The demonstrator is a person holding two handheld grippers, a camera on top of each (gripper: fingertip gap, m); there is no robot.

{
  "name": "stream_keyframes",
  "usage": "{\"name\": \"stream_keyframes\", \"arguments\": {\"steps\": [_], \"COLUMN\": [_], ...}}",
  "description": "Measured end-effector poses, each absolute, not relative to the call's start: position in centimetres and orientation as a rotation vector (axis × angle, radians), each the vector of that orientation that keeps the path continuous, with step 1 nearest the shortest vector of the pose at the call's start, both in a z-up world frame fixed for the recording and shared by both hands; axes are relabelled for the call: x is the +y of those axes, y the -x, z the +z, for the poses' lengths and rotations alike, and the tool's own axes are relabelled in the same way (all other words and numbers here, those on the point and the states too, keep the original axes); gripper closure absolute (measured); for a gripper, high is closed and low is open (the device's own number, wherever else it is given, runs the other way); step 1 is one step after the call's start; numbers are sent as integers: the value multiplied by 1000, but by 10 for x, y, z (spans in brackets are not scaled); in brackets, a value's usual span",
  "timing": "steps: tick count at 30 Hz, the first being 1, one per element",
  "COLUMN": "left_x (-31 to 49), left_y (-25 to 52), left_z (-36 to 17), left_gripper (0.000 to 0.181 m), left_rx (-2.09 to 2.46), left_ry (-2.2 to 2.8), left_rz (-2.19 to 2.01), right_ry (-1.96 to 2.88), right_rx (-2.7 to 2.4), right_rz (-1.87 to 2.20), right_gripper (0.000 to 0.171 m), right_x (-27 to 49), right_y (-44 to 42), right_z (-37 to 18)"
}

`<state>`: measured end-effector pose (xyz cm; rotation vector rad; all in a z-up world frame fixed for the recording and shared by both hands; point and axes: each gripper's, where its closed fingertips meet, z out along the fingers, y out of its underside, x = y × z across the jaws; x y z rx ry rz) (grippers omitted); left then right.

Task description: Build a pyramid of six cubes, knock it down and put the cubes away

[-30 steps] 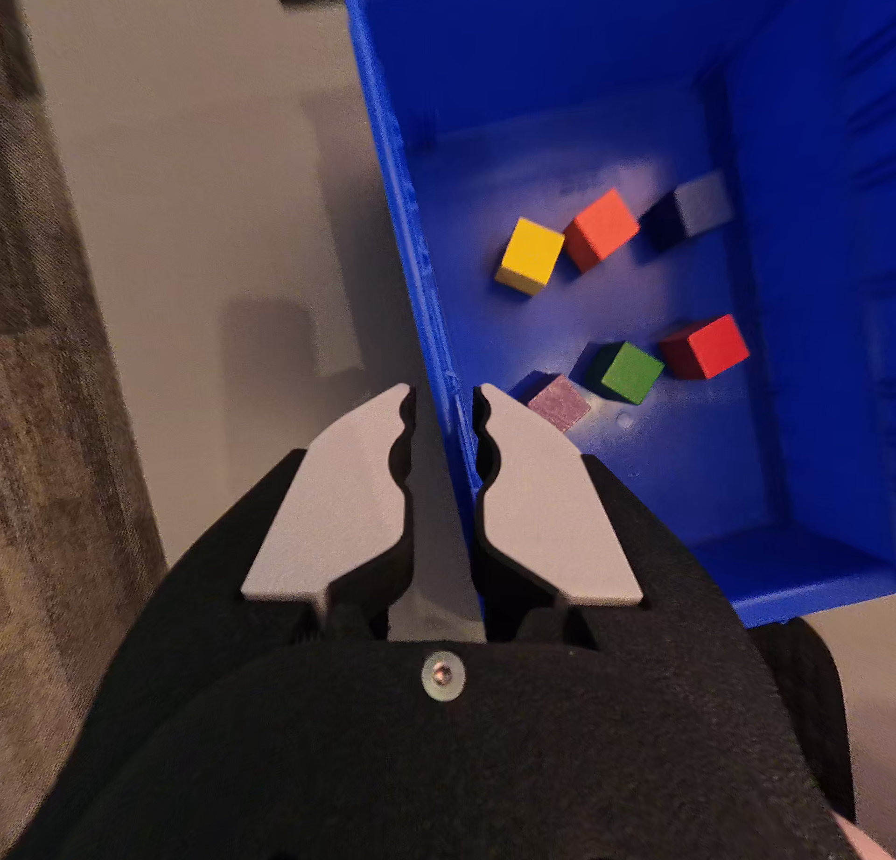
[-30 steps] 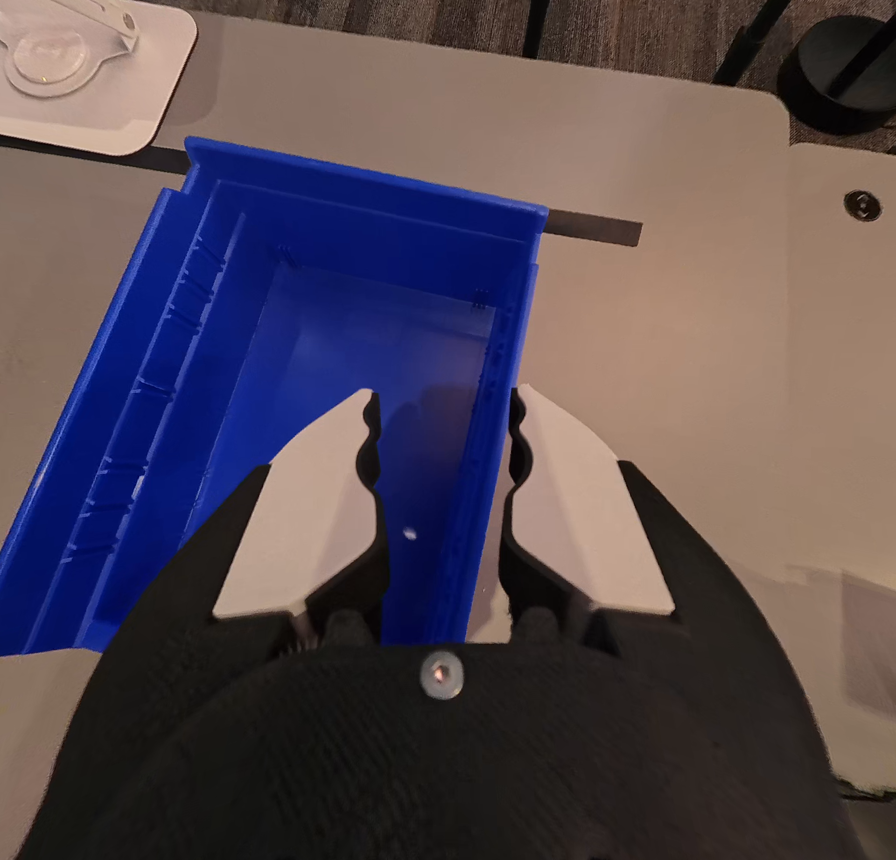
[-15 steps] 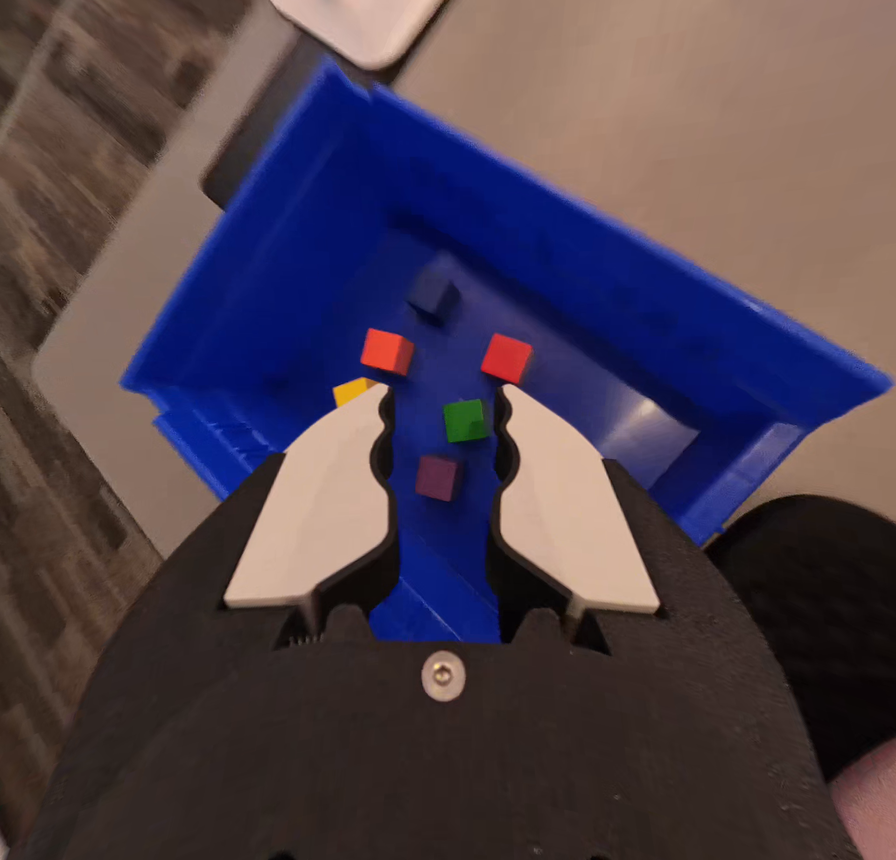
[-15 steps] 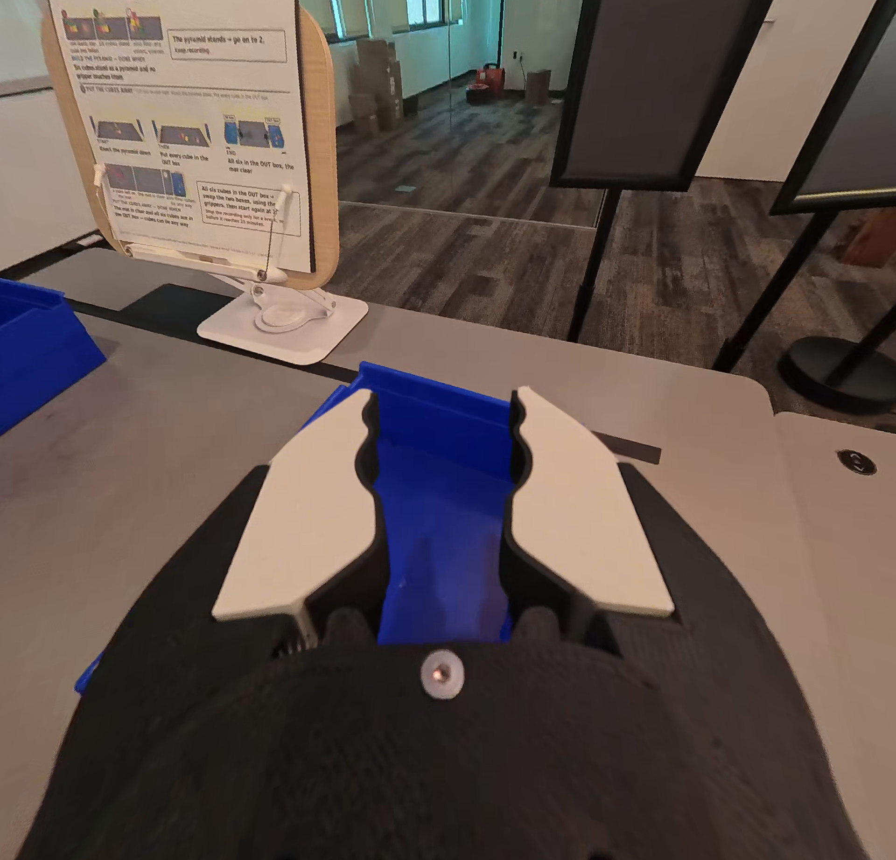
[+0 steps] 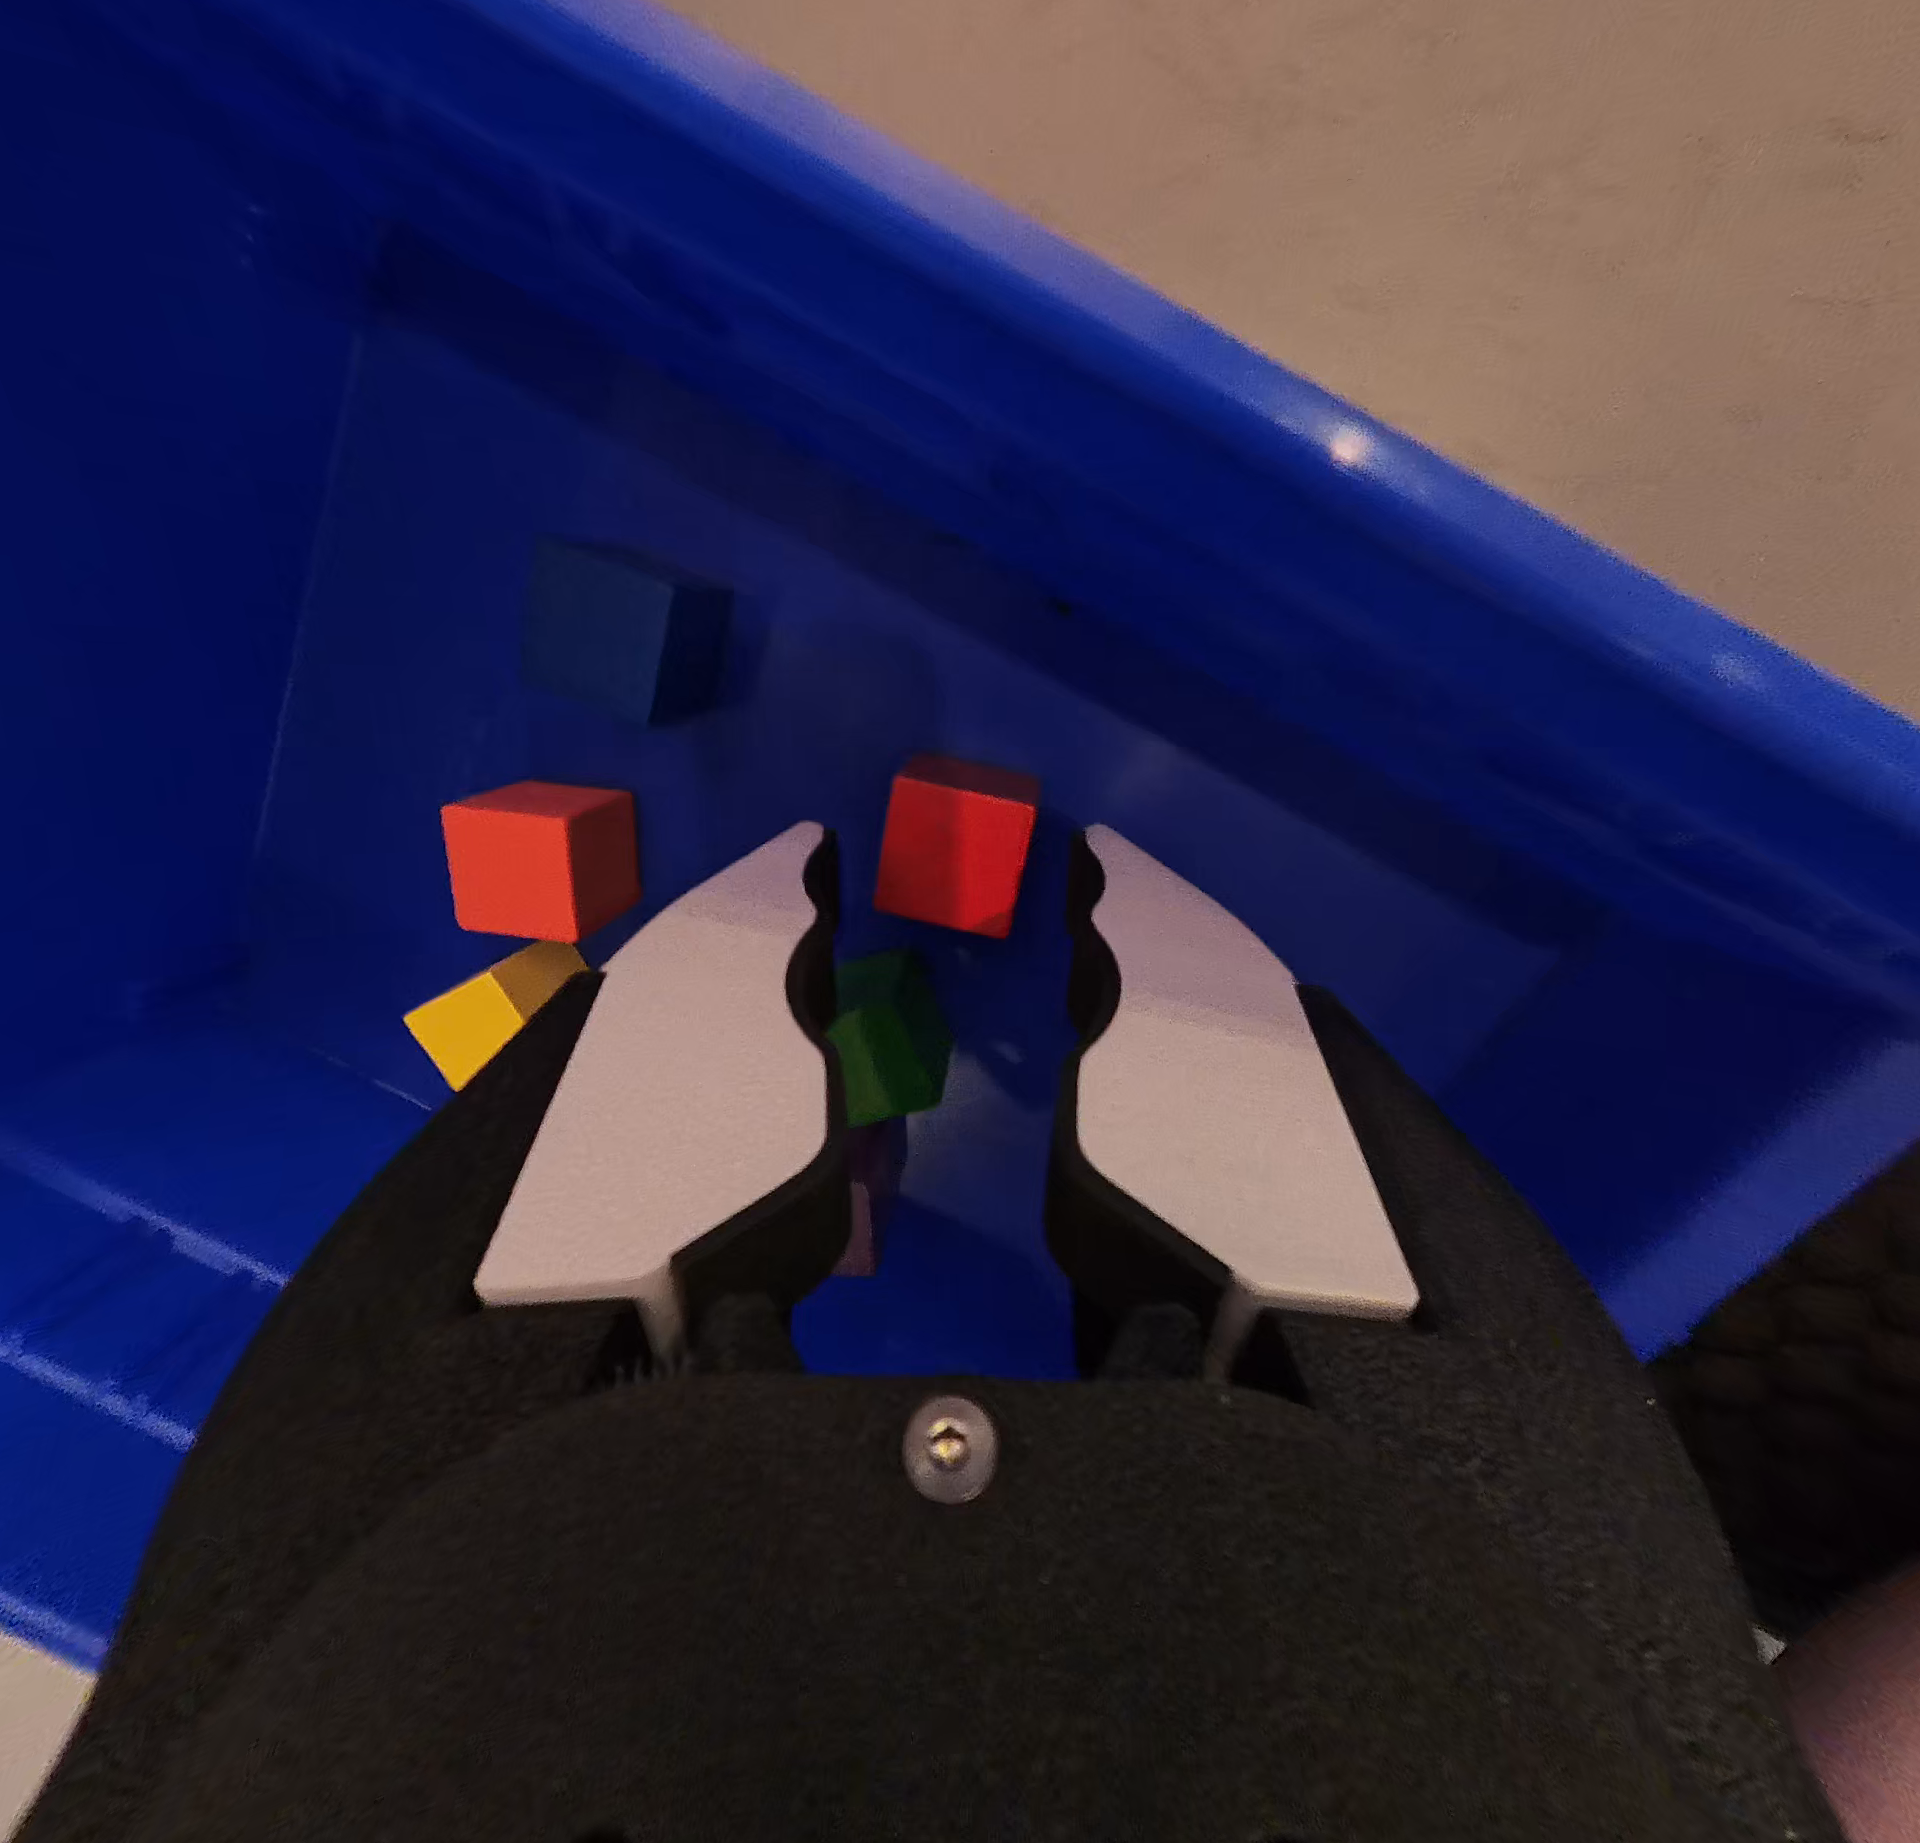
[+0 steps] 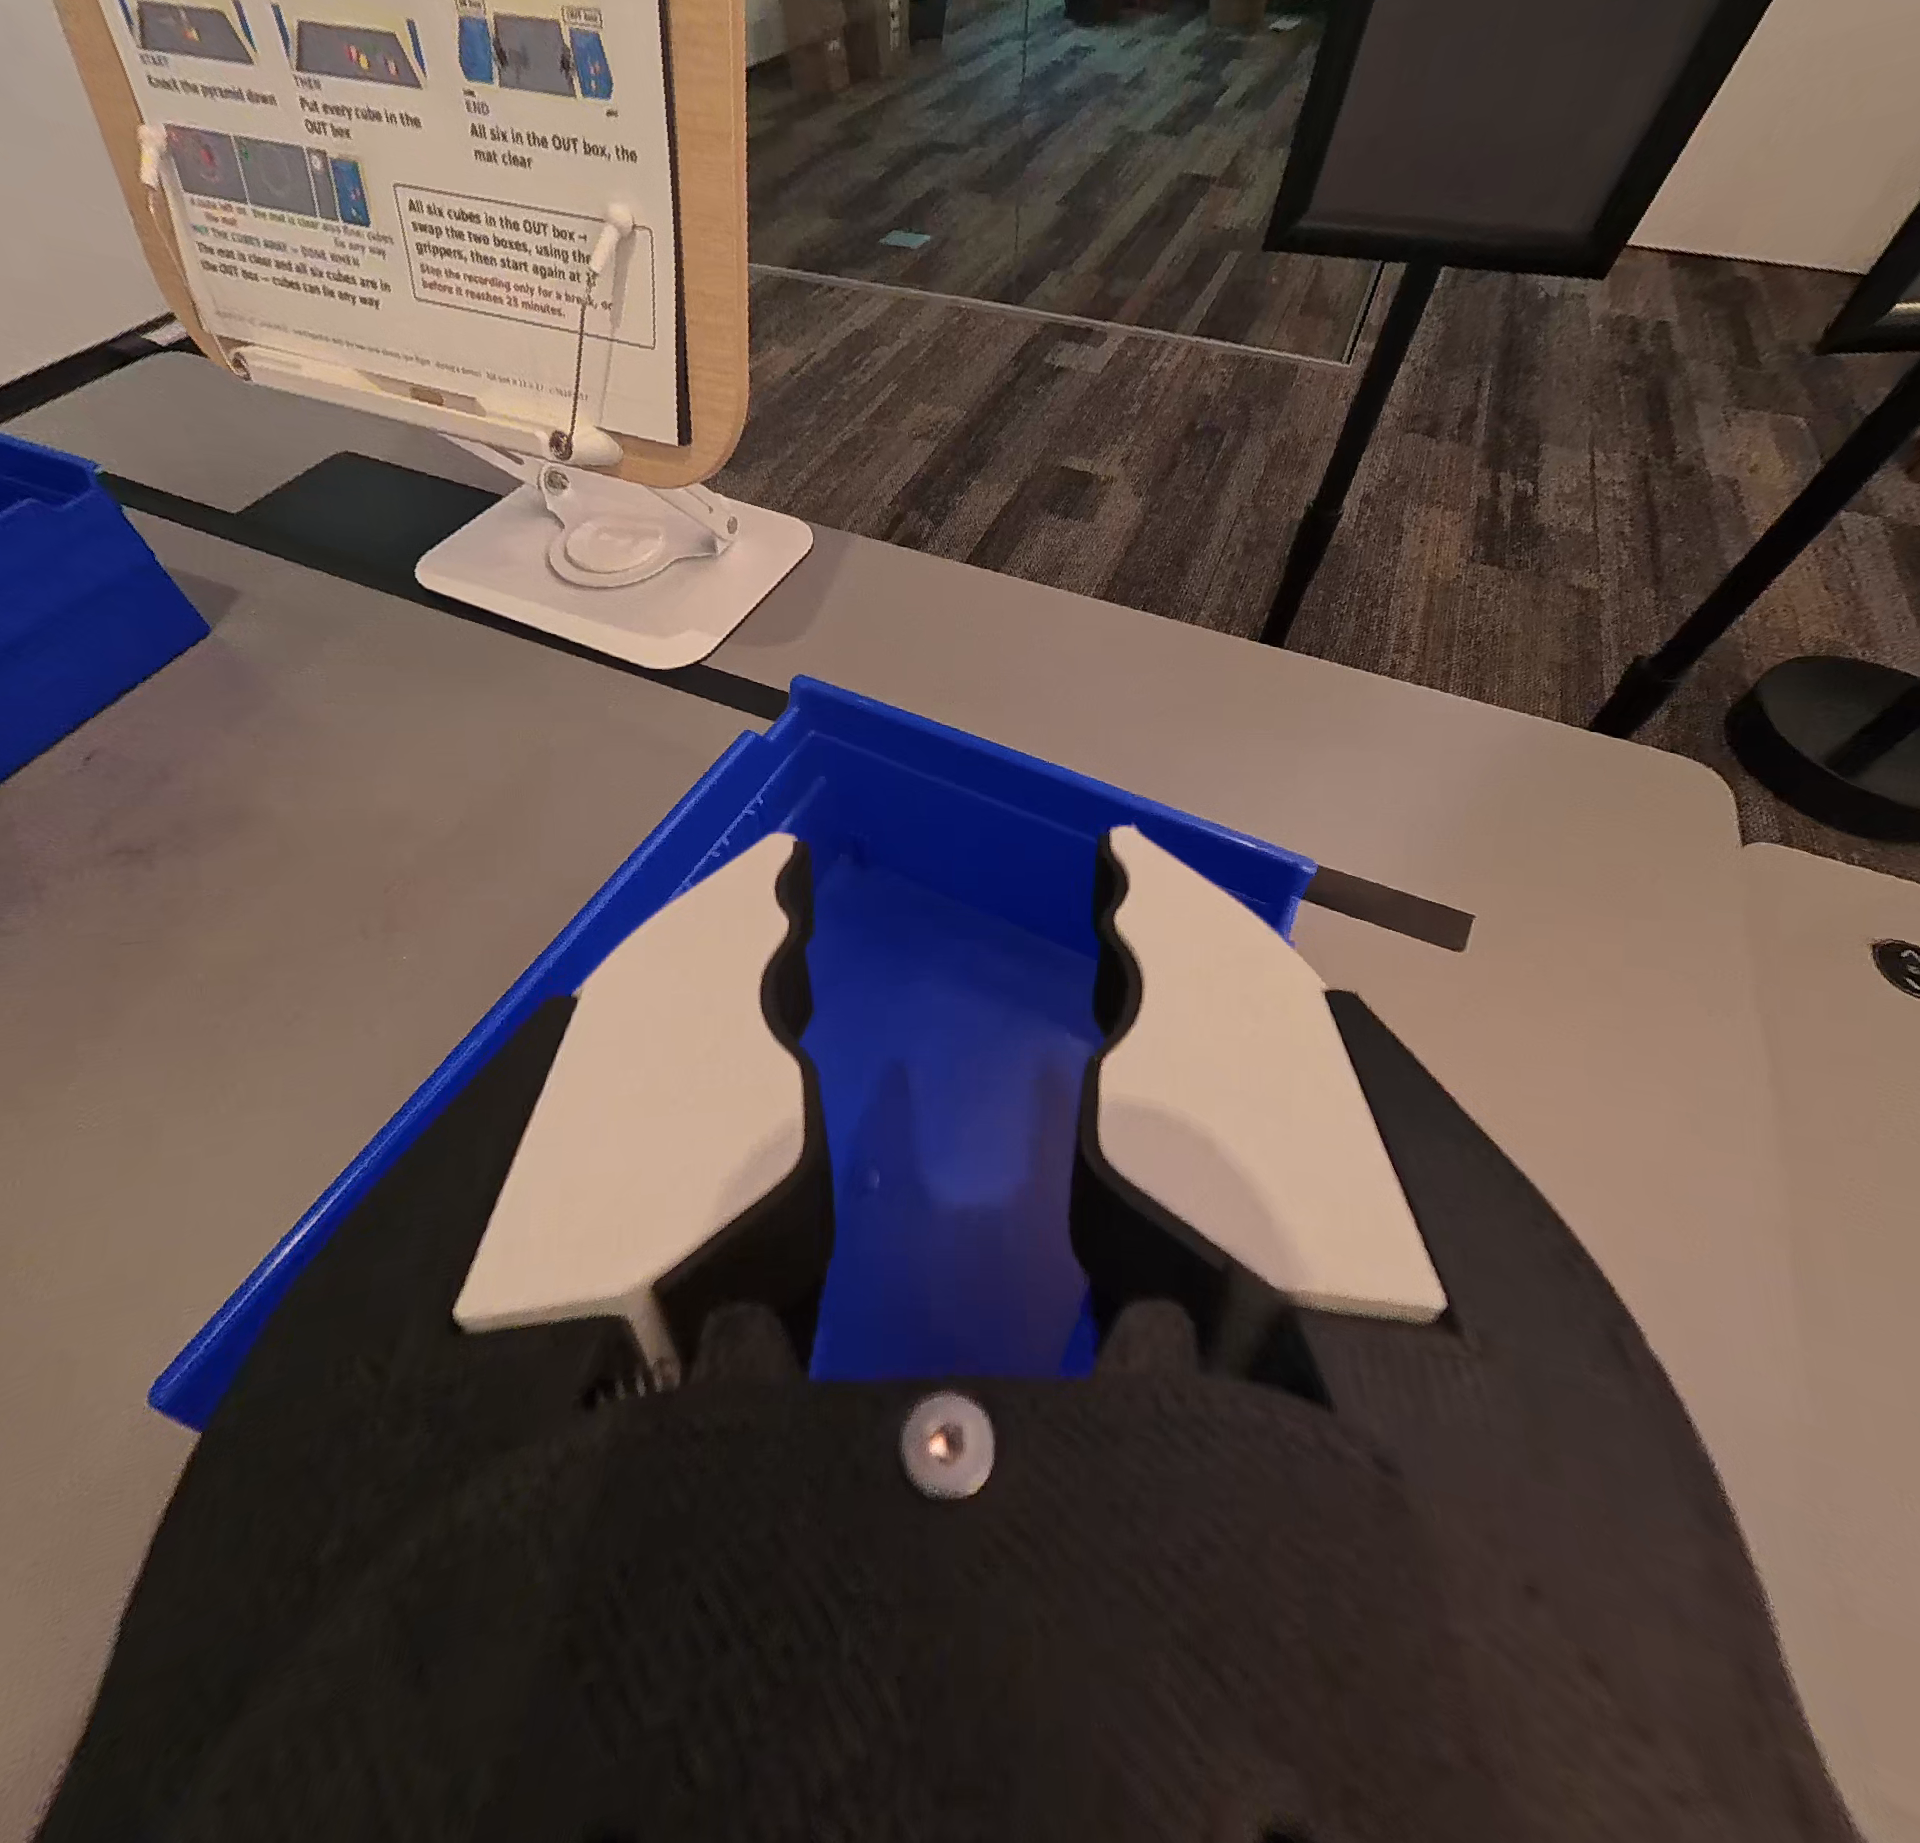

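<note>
In the left wrist view, my left gripper (image 5: pixel 948 837) is open and empty, down inside a blue bin (image 5: pixel 1299 546). The red cube (image 5: pixel 954 843) lies between its fingertips, apart from both. The green cube (image 5: pixel 891 1050) and a purple cube (image 5: pixel 868 1196) show in the gap behind the tips. The orange cube (image 5: pixel 535 858), yellow cube (image 5: pixel 488 1014) and dark blue cube (image 5: pixel 621 640) lie to the left on the bin floor. In the right wrist view, my right gripper (image 6: pixel 948 843) is open and empty above a second, empty blue bin (image 6: pixel 987 806).
The grey table (image 6: pixel 312 858) carries a white stand with an instruction sheet (image 6: pixel 436 183) at the back. The other blue bin (image 6: pixel 73 588) shows at the far left edge. Black stand poles (image 6: pixel 1351 463) rise behind the table over wood floor. There is about 60 cm between the tips of the two grippers.
My left gripper has swung from the bin's wall to over its inside, opened wider and dropped close to the cubes. My right gripper has tilted up from looking down into the empty bin.
</note>
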<state>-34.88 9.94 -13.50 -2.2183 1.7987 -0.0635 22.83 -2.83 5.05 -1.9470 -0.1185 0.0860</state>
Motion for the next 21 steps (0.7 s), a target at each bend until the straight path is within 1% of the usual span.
{"name": "stream_keyframes", "arguments": {"steps": [3, 6, 7, 12, 15, 18, 21], "left_x": [102, 102, 101, 105, 112, 117, 102], "left_y": [351, 355, 353, 355, 369, 377, 347], "left_z": [-144, -151, -150, -132, -98, -43, 12], "left_gripper": [139, 148, 151, 152, 152, 152, 152], "left_rx": [1813, 1831, 1826, 1772, 1637, 1451, 1365], "left_ry": [2252, 2268, 2266, 2215, 2185, 2067, 1885], "left_rz": [-45, -41, -63, -51, 29, 125, 80], "right_ry": [1961, 1972, 1975, 1988, 1989, 1984, 1960], "right_rx": [-128, -136, -138, -136, -135, -134, -137], "right_rz": [94, 98, 99, 104, 103, 95, 88], "right_gripper": [116, 116, 117, 117, 117, 118, 118], "right_x": [-27, -27, -27, -27, -28, -31, -34], "right_y": [-226, -224, -224, -224, -224, -224, -224], "right_z": [47, 45, 44, 41, 41, 43, 50]}}
